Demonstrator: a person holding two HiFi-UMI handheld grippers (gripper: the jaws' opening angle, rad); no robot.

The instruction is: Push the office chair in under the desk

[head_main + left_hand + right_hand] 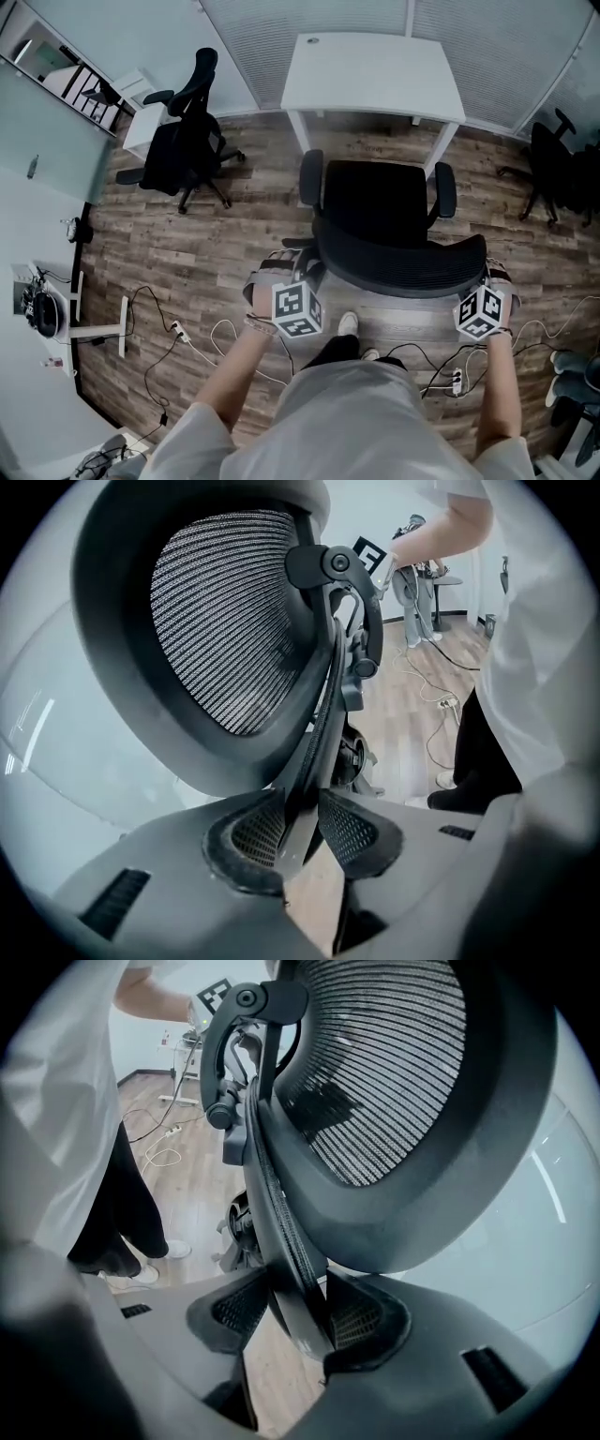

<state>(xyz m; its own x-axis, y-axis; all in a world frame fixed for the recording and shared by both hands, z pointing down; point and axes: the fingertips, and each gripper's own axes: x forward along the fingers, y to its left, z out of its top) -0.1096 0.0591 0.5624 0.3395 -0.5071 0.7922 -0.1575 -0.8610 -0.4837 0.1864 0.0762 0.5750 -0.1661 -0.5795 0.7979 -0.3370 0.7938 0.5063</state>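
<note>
The black mesh office chair point(375, 202) stands on the wood floor facing the white desk point(375, 80), its seat front just short of the desk's edge. My left gripper point(307, 270) is shut on the left edge of the curved backrest point(403, 267). In the left gripper view the frame edge of the backrest point(225, 621) runs between the pads of the left gripper point(300, 827). My right gripper point(487, 274) holds the backrest's right end. In the right gripper view the rim of the backrest point(394, 1082) is pinched between the pads of the right gripper point(298, 1312).
A second black chair point(183, 141) stands back left beside a small white table point(145, 127). A third chair point(558, 169) is at the right. Cables point(178, 333) and a power strip point(457, 380) lie on the floor near my feet point(348, 324).
</note>
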